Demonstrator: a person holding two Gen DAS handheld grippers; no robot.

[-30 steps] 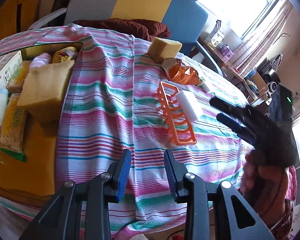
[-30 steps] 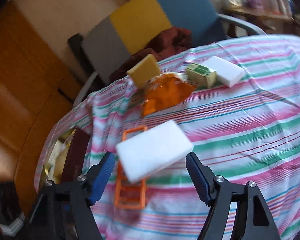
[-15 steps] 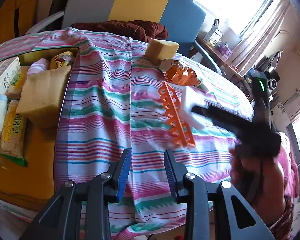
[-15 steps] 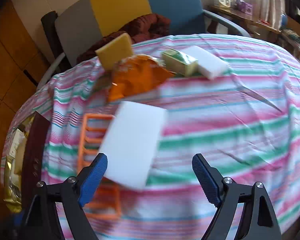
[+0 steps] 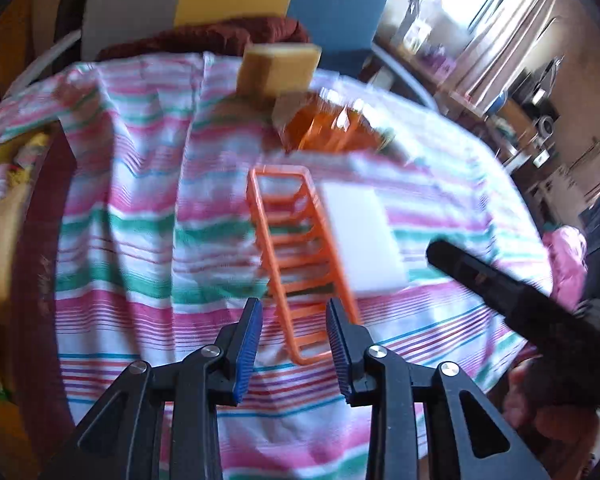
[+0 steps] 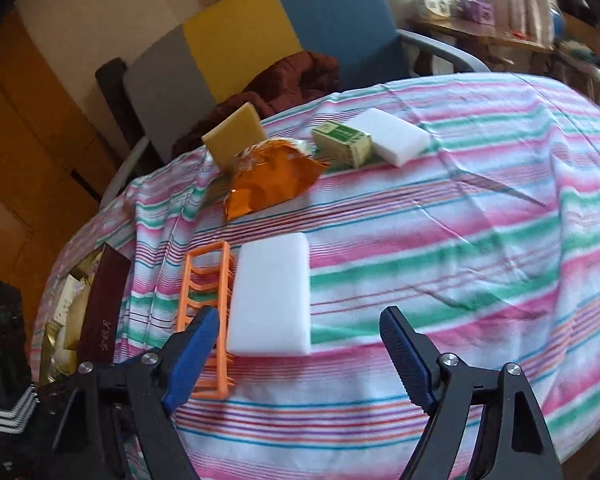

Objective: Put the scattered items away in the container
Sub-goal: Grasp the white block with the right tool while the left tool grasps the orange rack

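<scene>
A white sponge (image 6: 272,296) lies on the striped tablecloth against an orange plastic rack (image 6: 206,300). My right gripper (image 6: 300,360) is open wide just in front of the sponge, touching nothing. In the left wrist view the rack (image 5: 296,256) runs away from me, its near end just beyond my open left gripper (image 5: 294,348), with the sponge (image 5: 360,240) on its right. The container's dark red wall (image 5: 36,260) stands at the left with packets inside.
Further back lie an orange foil packet (image 6: 268,180), a yellow sponge (image 6: 234,136), a green box (image 6: 342,140) and a second white sponge (image 6: 398,136). A chair with a dark red cloth (image 6: 292,80) stands behind the table. A hand (image 5: 540,412) holds the right gripper.
My left gripper has moved forward and right, up to the near end of the orange rack. The right gripper has shifted around the white sponge and stays open.
</scene>
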